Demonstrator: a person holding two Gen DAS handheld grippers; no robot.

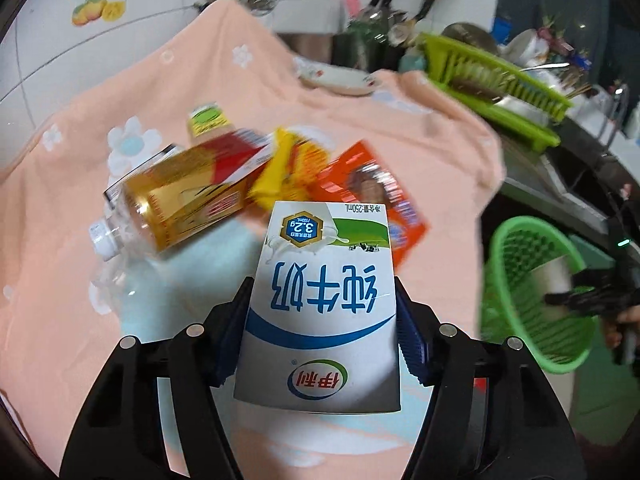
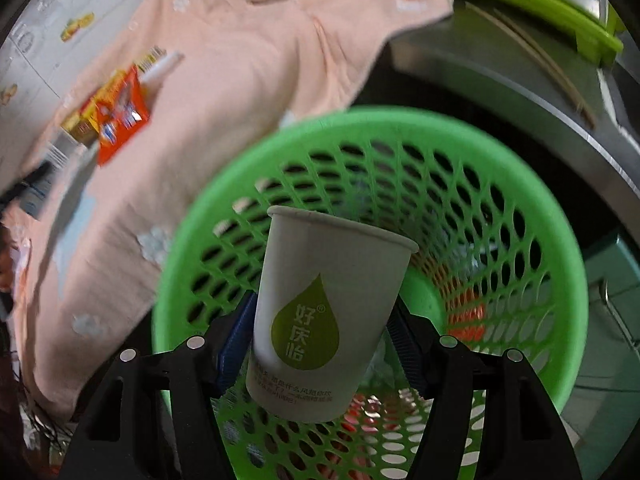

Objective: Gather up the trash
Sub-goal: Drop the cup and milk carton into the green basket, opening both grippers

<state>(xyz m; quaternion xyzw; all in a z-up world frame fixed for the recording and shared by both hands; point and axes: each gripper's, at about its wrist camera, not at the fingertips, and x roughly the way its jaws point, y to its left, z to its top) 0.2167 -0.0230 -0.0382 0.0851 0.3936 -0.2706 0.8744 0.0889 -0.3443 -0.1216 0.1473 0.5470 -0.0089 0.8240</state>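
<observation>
My left gripper (image 1: 322, 312) is shut on a white and blue milk carton (image 1: 320, 300) and holds it above the peach cloth (image 1: 240, 92). Beyond it lie a tea bottle with a gold label (image 1: 180, 200), a yellow wrapper (image 1: 286, 168) and an orange packet (image 1: 380, 200). My right gripper (image 2: 320, 320) is shut on a white paper cup (image 2: 324, 312) with a green drop logo, held over the mouth of the green mesh basket (image 2: 520, 216). The basket (image 1: 532, 292) and right gripper also show at the right of the left wrist view.
A green dish rack (image 1: 492, 80) with dishes stands at the back right beside a steel sink edge (image 1: 560, 196). A white plate (image 1: 340, 78) sits at the cloth's far edge. Knives and utensils stand behind. The basket holds some orange trash (image 2: 464, 316).
</observation>
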